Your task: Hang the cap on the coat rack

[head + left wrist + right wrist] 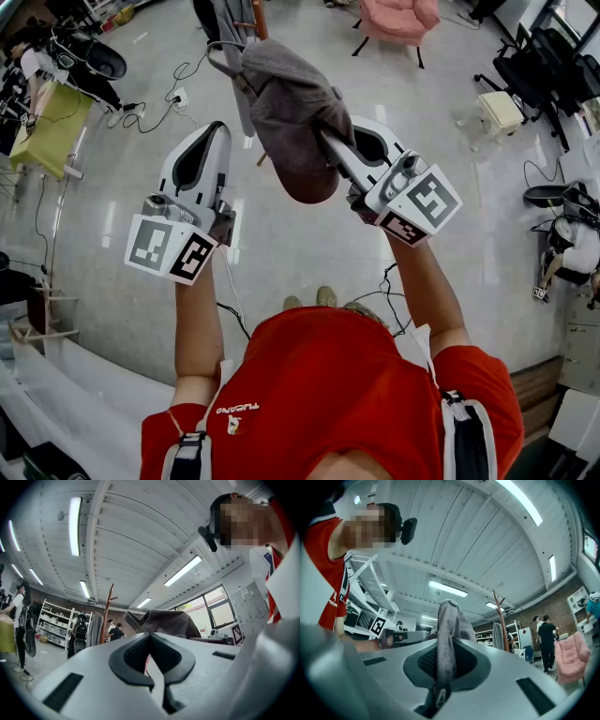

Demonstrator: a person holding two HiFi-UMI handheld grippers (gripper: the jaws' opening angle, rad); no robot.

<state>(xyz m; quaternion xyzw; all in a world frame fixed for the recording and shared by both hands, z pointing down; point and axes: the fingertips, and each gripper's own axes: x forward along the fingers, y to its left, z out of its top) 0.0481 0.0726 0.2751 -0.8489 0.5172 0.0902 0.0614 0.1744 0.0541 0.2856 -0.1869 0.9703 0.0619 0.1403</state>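
A grey-brown cap hangs, crown downward, from my right gripper, which is shut on its edge. In the right gripper view the cap's fabric stands pinched between the pads. Just beyond the cap, at the top of the head view, is the wooden coat rack with a grey garment on it. Its brown pole rises right of the cap in the right gripper view. My left gripper is raised to the cap's left, shut and empty. From the left gripper the cap shows ahead, with the rack pole to its left.
The floor is glossy grey, with cables and a power strip. A pink armchair stands behind the rack, black office chairs and a small stool to the right, and a yellow-green table to the left. People stand near the shelves.
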